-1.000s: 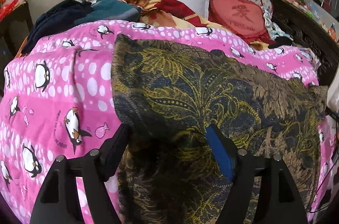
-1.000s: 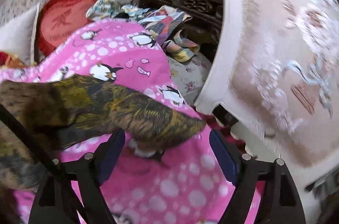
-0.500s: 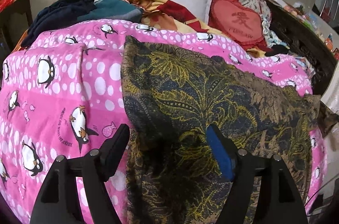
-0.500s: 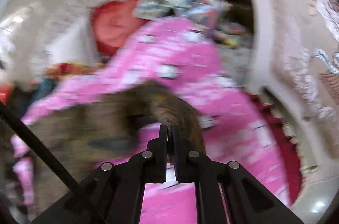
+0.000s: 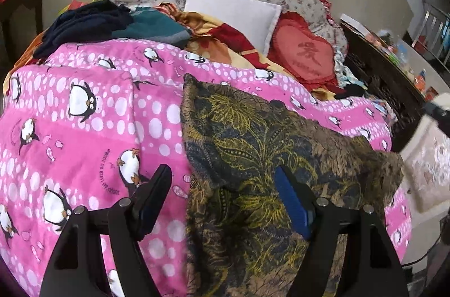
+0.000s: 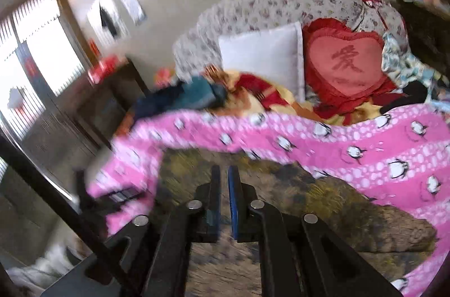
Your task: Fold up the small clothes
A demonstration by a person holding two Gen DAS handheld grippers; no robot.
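Penguin quilt (image 5: pixel 84 128): spread as the folding surface. Batik-print garment (image 5: pixel 253 156): flat across the quilt's near edge, partly folded. Left gripper (image 5: pixel 222 193): released wide, straddling the garment's left edge. Right gripper (image 6: pixel 222 201): jaws opening, narrow gap, nothing visibly between.

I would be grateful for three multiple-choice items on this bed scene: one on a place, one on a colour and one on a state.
1. The dark brown cloth with yellow leaf print lies on: A the floor; B the pink penguin quilt; C a wooden chair.
2. The heart-shaped cushion is: A blue; B green; C red.
3. The left gripper has its fingers: A spread apart, empty; B shut on the cloth; C shut on a sock.

Key: B, pink quilt shows around the cloth; C, its frill and face are red; A, a wide gap shows between the fingers, with nothing pinched.
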